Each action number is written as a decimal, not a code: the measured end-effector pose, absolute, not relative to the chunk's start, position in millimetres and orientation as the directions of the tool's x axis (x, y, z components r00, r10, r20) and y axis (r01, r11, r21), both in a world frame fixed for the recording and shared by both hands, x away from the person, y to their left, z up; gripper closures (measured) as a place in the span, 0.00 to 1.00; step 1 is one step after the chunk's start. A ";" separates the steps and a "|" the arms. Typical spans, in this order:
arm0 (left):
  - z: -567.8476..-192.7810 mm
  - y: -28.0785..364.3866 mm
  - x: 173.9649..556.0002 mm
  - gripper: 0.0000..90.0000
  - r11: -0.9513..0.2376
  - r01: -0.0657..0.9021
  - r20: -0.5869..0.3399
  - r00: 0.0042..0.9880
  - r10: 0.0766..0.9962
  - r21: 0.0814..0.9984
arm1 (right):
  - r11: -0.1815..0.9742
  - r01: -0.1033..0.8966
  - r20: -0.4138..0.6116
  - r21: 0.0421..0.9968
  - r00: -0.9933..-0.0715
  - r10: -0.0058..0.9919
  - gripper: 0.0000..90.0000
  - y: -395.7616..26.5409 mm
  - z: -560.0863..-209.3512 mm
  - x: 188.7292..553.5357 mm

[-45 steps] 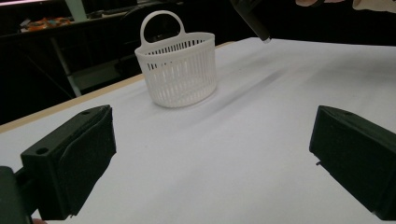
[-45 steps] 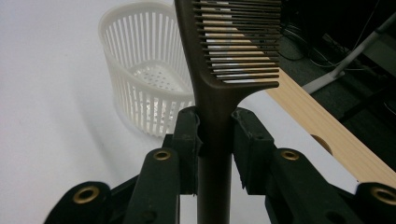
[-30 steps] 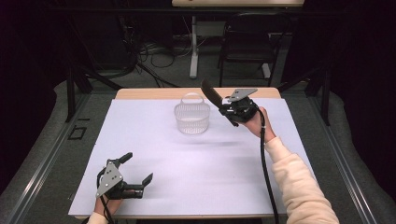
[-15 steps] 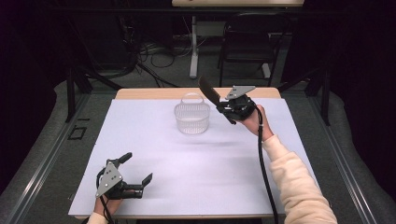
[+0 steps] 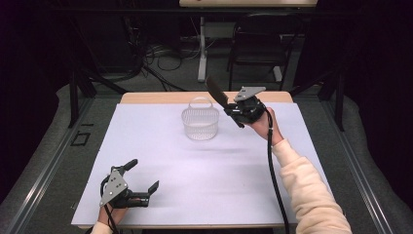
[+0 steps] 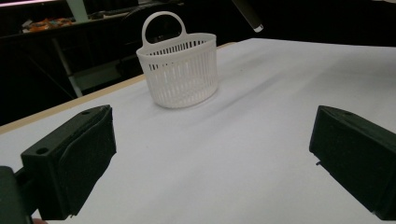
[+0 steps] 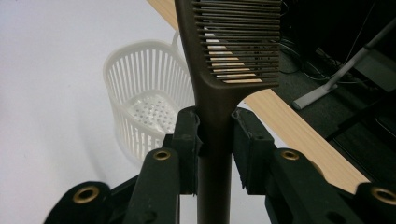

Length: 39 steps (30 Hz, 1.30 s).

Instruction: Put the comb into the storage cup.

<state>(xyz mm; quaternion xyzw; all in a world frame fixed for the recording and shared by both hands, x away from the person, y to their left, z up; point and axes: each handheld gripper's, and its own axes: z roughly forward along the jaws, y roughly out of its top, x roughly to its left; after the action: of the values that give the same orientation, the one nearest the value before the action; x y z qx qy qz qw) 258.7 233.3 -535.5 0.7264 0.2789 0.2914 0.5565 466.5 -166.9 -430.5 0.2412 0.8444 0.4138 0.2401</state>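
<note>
The right claw (image 7: 215, 135) pinches a dark comb (image 7: 233, 42) by its handle, up in the air just beside the white basket (image 5: 200, 123). The left claw (image 5: 141, 178) sits spread wide on the worktop (image 5: 234, 175)

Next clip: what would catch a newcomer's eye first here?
The dark comb, clamped by its handle in the right gripper, is held in the air just right of the white slatted basket. That basket stands upright and empty toward the far side of the white table. At the near left corner the left gripper rests low with its jaws wide apart and nothing between them.
</note>
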 end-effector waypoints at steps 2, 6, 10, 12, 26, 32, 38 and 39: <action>-535.6 233.3 258.9 0.00 -0.224 0.082 0.112 0.675 0.730 0.971 | 0.540 0.211 -0.203 0.815 -0.768 0.607 0.80 -164.9 -429.3 466.1; -535.6 233.1 259.0 0.00 -0.225 0.082 0.112 0.675 0.730 0.971 | 0.542 0.207 -0.208 0.815 -0.768 0.606 0.80 -162.3 -427.1 466.7; -535.6 233.1 259.1 0.00 -0.226 0.082 0.113 0.674 0.730 0.971 | 0.540 0.209 -0.207 0.815 -0.766 0.609 0.80 -160.5 -425.0 467.3; -535.7 232.9 259.2 0.00 -0.227 0.082 0.113 0.675 0.729 0.970 | 0.541 0.209 -0.207 0.815 -0.766 0.608 0.80 -159.8 -423.4 467.5; -535.6 233.6 259.1 0.01 -0.226 0.082 0.113 0.672 0.732 0.971 | 0.530 0.203 -0.210 0.823 -0.758 0.617 0.80 -153.7 -418.4 469.2; -535.6 233.4 258.9 0.01 -0.226 0.083 0.113 0.674 0.731 0.971 | 0.525 0.200 -0.212 0.827 -0.755 0.621 0.80 -151.5 -417.4 470.6; -535.6 233.4 258.9 0.01 -0.225 0.083 0.112 0.673 0.731 0.971 | 0.518 0.196 -0.214 0.833 -0.748 0.628 0.80 -148.6 -417.0 471.9; -535.7 233.4 259.1 0.01 -0.225 0.083 0.112 0.672 0.732 0.971 | 0.513 0.196 -0.211 0.836 -0.749 0.628 0.80 -149.0 -416.0 472.3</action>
<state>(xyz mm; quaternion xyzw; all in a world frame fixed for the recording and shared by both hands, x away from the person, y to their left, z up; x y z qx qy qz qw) 259.1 233.4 -535.7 0.7261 0.2804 0.2918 0.5559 472.3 -149.0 -416.0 0.2474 0.8321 0.4267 0.2534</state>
